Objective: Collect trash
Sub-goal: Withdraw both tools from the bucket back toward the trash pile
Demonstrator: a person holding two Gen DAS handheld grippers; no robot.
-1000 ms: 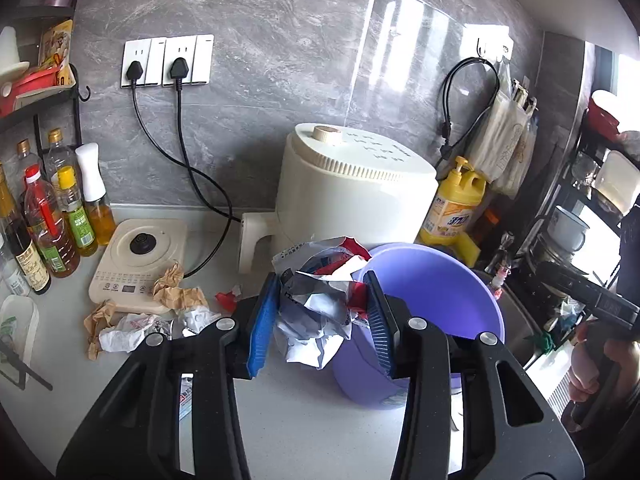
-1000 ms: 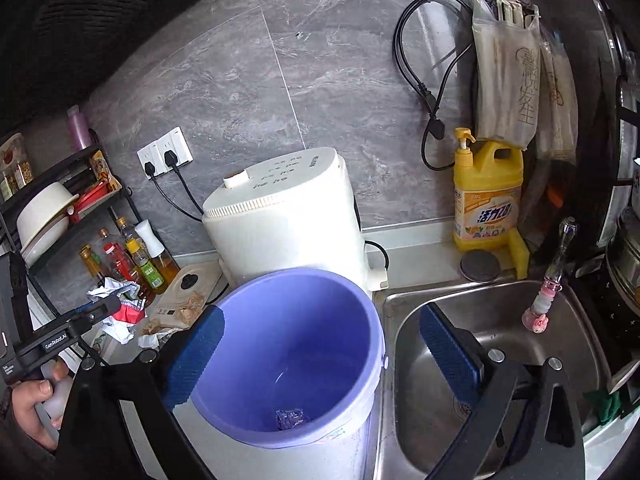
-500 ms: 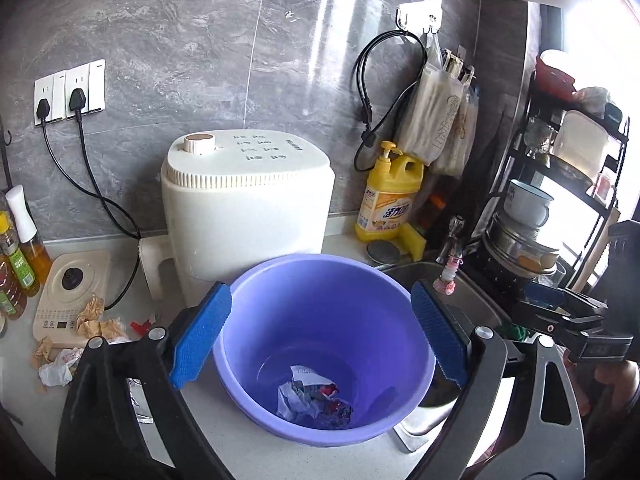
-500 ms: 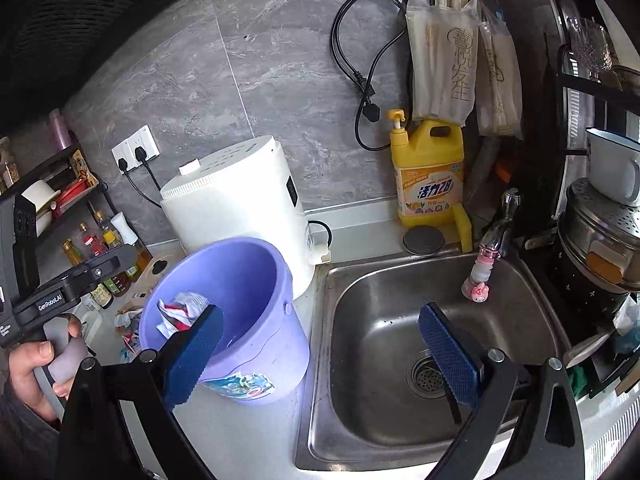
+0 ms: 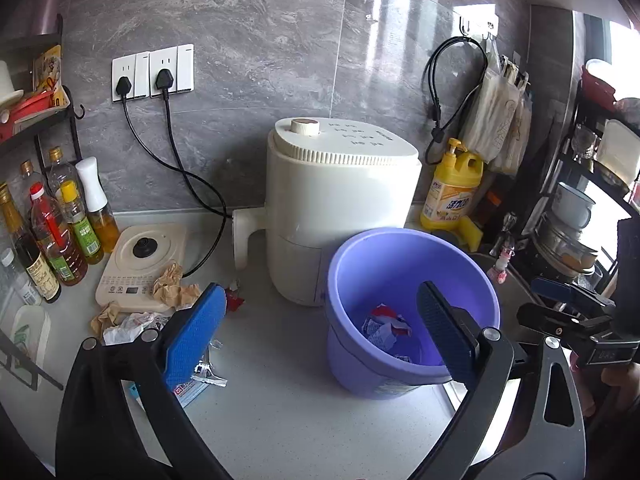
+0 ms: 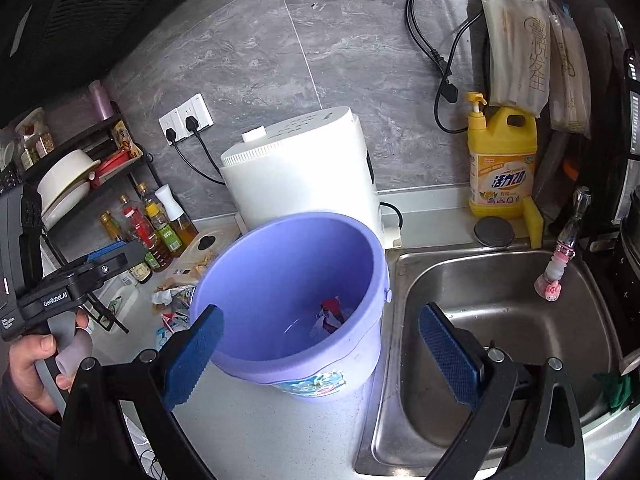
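1. Purple bucket (image 5: 412, 264) is seen upright on the counter (image 5: 280, 412), just beside the sink (image 6: 500, 320).
2. Left gripper (image 5: 318, 330) is held level above the counter, jaws spread wide, nothing gripped.
3. Right gripper (image 6: 320, 354) is held over the bucket-sink edge, jaws wide, empty.
4. Crumpled wrappers (image 5: 386, 326) are seen at the bucket bottom.
5. Loose trash (image 5: 132, 322) is left on the counter by the induction plate (image 5: 140, 264).
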